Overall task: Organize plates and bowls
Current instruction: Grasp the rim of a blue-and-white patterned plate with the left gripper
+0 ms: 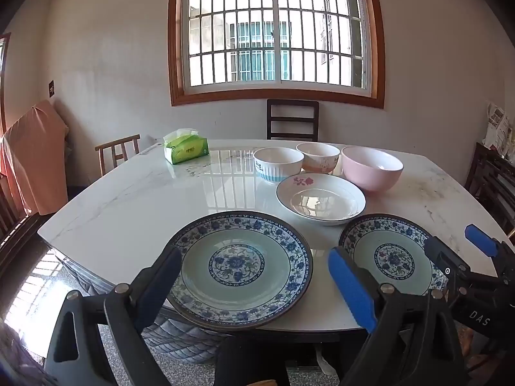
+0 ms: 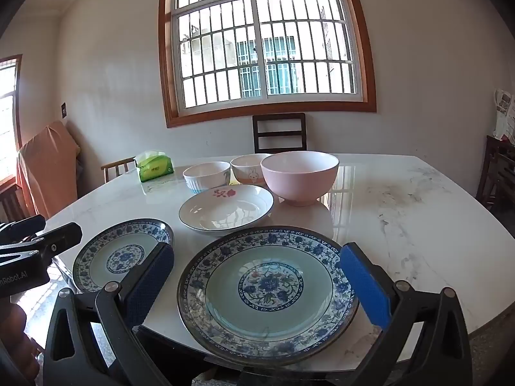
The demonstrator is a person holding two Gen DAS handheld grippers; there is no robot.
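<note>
Marble table (image 1: 128, 199) – plates (image 1: 239, 267), bowls (image 1: 371, 167), tissue pack (image 1: 186, 150)

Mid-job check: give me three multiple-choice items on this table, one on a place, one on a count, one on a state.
1. Where is the tissue pack?
A. far left of the table
B. inside the pink bowl
C. on a plate

2. How many bowls?
A. one
B. three
C. five

3. The right hand-held gripper is:
A. shut on a plate
B. open, empty
C. holding a bowl

Answers: 1 A, it lies far left, apart from the dishes. 2 B, striped bowl, rabbit bowl and pink bowl. 3 B, its jaws stand wide, gripping nothing.
</note>
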